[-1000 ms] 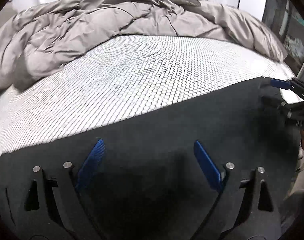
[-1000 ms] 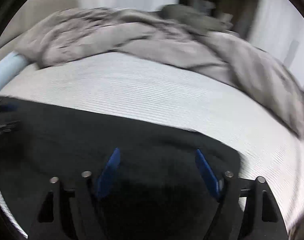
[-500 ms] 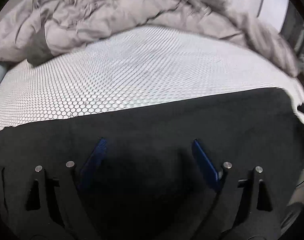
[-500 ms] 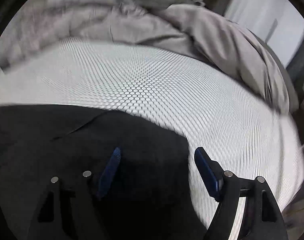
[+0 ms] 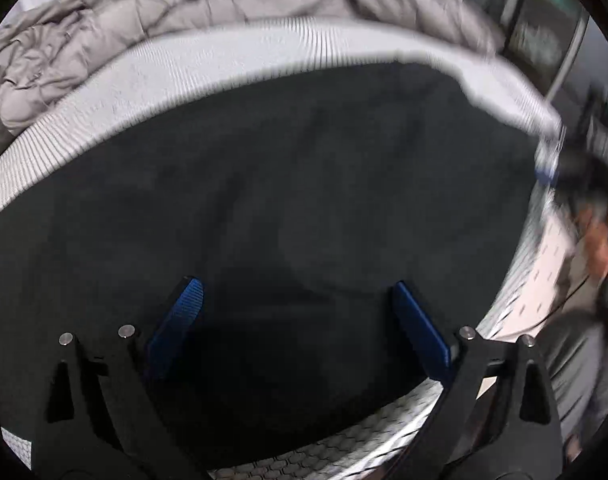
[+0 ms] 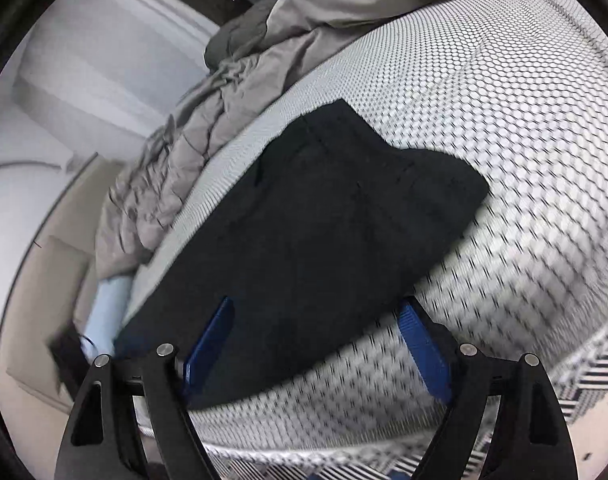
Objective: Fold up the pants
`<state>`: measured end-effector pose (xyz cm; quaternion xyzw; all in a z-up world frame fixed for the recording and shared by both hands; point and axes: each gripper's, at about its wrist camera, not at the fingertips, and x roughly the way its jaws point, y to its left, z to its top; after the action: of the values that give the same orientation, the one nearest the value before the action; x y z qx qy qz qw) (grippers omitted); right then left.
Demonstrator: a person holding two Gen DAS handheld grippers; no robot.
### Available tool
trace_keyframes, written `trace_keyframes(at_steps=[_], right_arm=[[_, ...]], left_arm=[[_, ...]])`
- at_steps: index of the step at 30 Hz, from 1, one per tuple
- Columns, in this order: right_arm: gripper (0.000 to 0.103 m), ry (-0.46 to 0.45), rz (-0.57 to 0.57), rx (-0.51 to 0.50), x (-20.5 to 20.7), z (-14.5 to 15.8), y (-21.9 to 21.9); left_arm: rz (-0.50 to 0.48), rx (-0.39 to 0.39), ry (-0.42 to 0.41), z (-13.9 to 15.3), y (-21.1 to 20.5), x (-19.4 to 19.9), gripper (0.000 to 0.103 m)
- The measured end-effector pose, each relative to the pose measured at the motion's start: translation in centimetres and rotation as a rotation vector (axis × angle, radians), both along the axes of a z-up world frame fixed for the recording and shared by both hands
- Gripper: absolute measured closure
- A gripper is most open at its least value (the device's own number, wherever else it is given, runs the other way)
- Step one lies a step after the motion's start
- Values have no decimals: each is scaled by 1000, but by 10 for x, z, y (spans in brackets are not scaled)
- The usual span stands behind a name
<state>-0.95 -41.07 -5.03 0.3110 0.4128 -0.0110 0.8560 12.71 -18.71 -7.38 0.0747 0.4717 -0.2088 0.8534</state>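
Observation:
Black pants [image 5: 304,184] lie flat on the white hex-patterned mattress [image 5: 231,60] and fill most of the left wrist view. My left gripper [image 5: 295,286] hovers over their near part; its jaws are opening, with only flat cloth below them. In the right wrist view the pants [image 6: 324,220] form a dark slab running away to the upper right. My right gripper [image 6: 316,306] straddles their near edge, jaws opening, pads clear of the cloth. The right gripper [image 5: 564,172] also shows blurred at the right edge of the left wrist view, with a hand [image 5: 600,236] behind it.
A bunched grey duvet [image 5: 143,32] [image 6: 231,100] lies along the far side of the mattress [image 6: 504,120]. A light blue pillow [image 6: 107,308] sits by the beige bed end. Dark furniture [image 5: 544,20] stands past the bed. A striped black-and-white surface [image 6: 584,380] lies below the bed edge.
Both views have swung. The left gripper has moved across so the pants now fill its view. The right gripper has rolled and drawn back to the pants' near edge. Both jaws stand slightly wider.

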Motion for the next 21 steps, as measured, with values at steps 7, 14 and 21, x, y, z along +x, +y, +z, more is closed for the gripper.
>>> trace_keyframes(at_steps=[7,14,21], right_arm=[[50,-135,-137,121,32,-7,-23],[87,-184,-106,-149,58,47,28],[91,-303,405,-228,112,101,222]], left_arm=[[50,-125,-19,21,25,-7,5],[246,-252,-77,55,106,6,5],[473,-362,-149,73,228,7,5]])
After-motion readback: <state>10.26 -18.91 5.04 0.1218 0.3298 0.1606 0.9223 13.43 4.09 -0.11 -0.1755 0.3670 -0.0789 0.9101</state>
